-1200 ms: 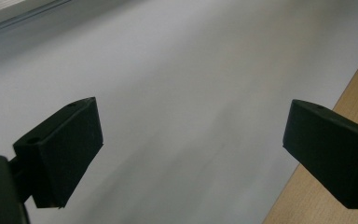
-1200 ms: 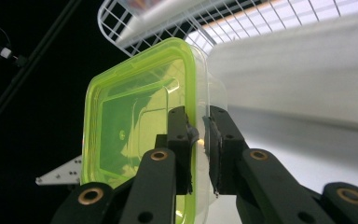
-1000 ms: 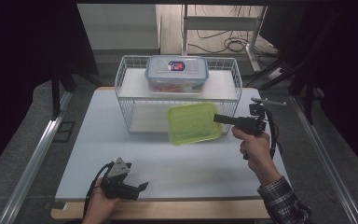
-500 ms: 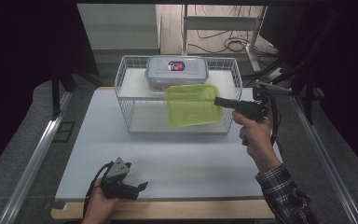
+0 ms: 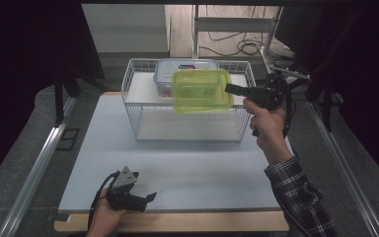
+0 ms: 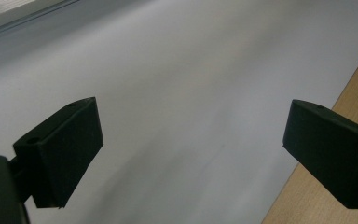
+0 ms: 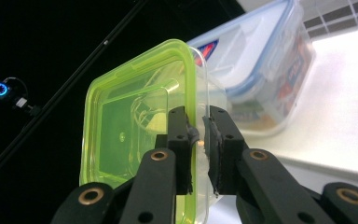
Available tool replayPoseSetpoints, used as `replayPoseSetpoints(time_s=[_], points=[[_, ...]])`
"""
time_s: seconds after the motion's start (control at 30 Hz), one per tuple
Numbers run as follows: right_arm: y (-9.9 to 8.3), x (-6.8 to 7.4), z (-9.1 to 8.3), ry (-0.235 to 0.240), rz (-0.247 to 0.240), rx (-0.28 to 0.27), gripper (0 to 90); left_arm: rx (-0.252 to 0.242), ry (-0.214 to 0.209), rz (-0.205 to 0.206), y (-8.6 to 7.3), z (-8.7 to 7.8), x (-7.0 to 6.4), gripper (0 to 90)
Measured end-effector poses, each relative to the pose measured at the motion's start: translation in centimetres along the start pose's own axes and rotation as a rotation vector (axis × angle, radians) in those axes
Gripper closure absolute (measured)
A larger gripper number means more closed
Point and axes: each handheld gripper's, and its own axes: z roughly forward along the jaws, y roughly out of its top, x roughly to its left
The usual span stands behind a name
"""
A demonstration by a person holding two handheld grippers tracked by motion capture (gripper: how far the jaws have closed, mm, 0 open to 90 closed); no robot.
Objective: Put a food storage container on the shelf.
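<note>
My right gripper (image 5: 228, 89) is clamped on the edge of the green box (image 5: 201, 90), jaws pinched narrow w/ the box's rim between them. In the right gripper view the two pads (image 7: 181, 135) sit either side of the clear wall of the box (image 7: 135, 135), almost closed, just the plastic between. The box is up in the air, tilted so its open side faces toward me in the high view. It hangs over the wire basket (image 5: 133, 106), at the back half, in front of the clear tub w/ blue lid (image 5: 170, 69), which sits on the basket's white upper shelf. In the right gripper view that tub (image 7: 265, 70) is just behind the green box; can't tell if they touch. My right hand (image 5: 264, 121) grips the handle, plaid sleeve (image 5: 298, 197) coming in from the bottom right, cable looping beside the wrist.

My left gripper (image 5: 143, 200) is low at the near edge of the white table (image 5: 202, 173), well apart from basket and box, held in my left hand (image 5: 103, 217). Its jaws are spread wide, nothing between them. In the left gripper view the two black pads (image 6: 63, 149) stand far apart over bare white table (image 6: 191, 93), w/ the wooden edge strip (image 6: 317, 186) at the right side.
</note>
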Motion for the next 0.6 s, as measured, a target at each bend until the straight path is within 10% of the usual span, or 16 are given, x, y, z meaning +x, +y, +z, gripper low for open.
replayPoseSetpoints(time_s=[0.6], points=[[3.6, 2.0, 2.3, -0.087, -0.051, -0.075, 80.2, 0.002, -0.006, 0.002, 0.0, -0.1, 0.0, 4.7]])
